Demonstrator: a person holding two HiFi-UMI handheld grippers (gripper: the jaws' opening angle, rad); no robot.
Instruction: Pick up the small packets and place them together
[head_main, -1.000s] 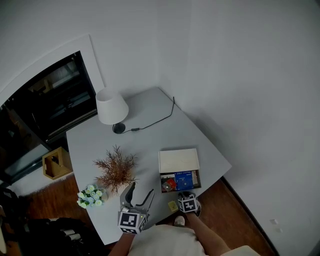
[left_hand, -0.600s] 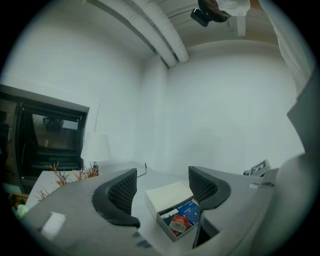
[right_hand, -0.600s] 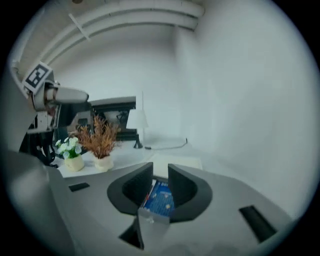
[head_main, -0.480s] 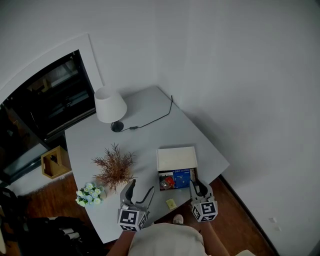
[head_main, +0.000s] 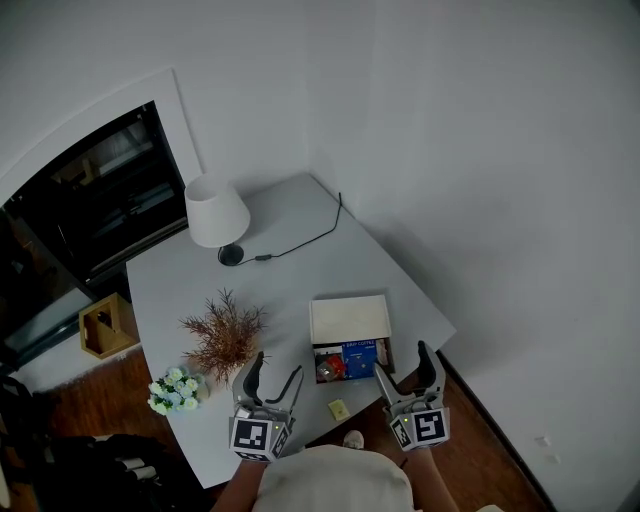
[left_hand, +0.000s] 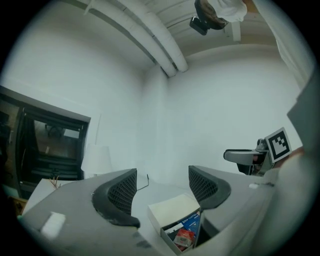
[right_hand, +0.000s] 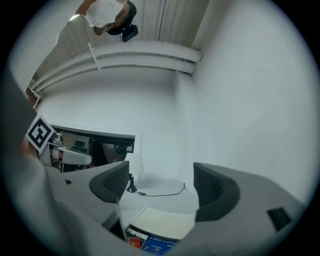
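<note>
Head view: grey table (head_main: 290, 270) filling a white-walled corner, with an open box (head_main: 350, 320) lying near its front edge. Left gripper (head_main: 277, 366) hovering left of the box, jaws spread, empty. Right gripper (head_main: 402, 358) hovering at the box's right end, jaws opening, nothing between. Coffee packets (head_main: 350, 360) showing inside the box. Small yellow packet (head_main: 339, 409) lying on the table between the grippers.

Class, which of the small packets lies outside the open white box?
The pale yellow packet, alone on the grey table; the red packet and blue packet sit inside the box.
</note>
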